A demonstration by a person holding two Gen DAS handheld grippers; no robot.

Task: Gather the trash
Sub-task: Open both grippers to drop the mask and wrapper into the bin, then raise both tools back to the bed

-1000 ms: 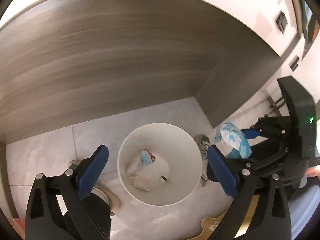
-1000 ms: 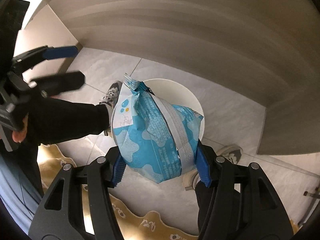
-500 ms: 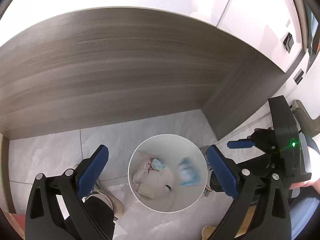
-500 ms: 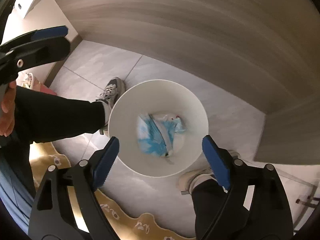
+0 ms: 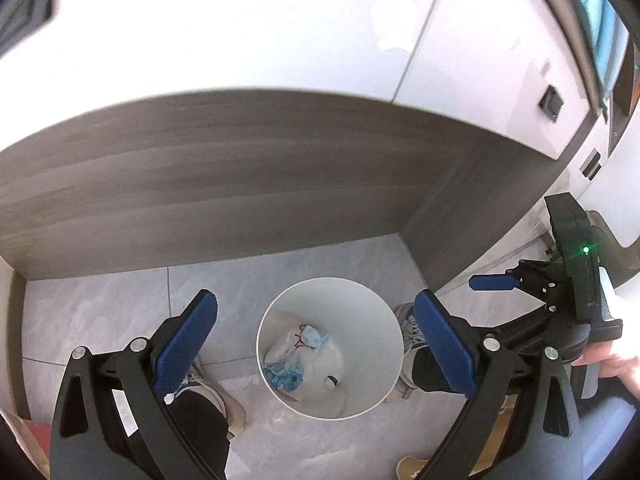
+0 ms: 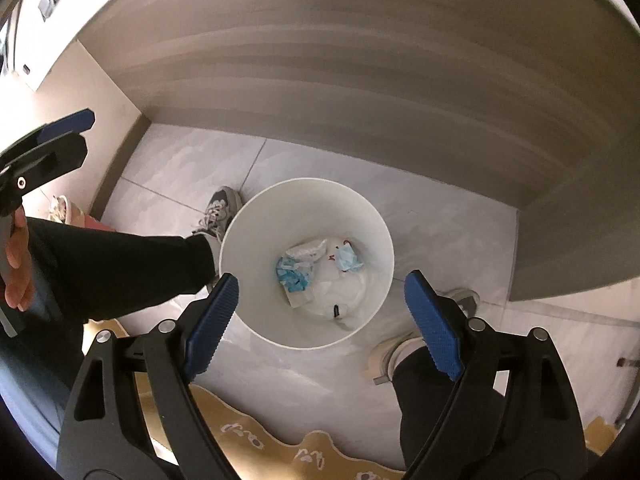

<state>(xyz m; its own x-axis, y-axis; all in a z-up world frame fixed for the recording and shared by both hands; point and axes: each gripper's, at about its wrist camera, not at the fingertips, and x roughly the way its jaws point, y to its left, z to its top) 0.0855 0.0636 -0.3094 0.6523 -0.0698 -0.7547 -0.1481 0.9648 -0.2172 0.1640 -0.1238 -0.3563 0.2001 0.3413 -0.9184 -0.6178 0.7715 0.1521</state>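
A white bin (image 6: pixel 308 208) is seen standing on the grey tiled floor (image 6: pixel 440 232), in front of a wood-grain panel (image 6: pixel 360 80). The blue-and-white wrapper (image 6: pixel 295 274) is found at the bottom of the bin, lying among crumpled white paper (image 6: pixel 310 249) and a small pale blue scrap (image 6: pixel 347 258). The right tool (image 6: pixel 321 322) is held above the near rim of the bin with its jaws released and spread wide; they have just been opening, and nothing is gripped between the blue pads (image 6: pixel 434 326). The left tool (image 5: pixel 316 344) is likewise held over the bin (image 5: pixel 340 292), jaws parted and empty, with the wrapper (image 5: pixel 286 374) visible far below between them. A sneaker (image 6: pixel 218 210) is planted just beside the bin on one side and another shoe (image 6: pixel 390 356) near the other. The edge of a yellowish rug (image 6: pixel 256 436) is seen at the bottom of the right wrist view. A hand (image 6: pixel 18 272) is wrapped around the left tool's handle.
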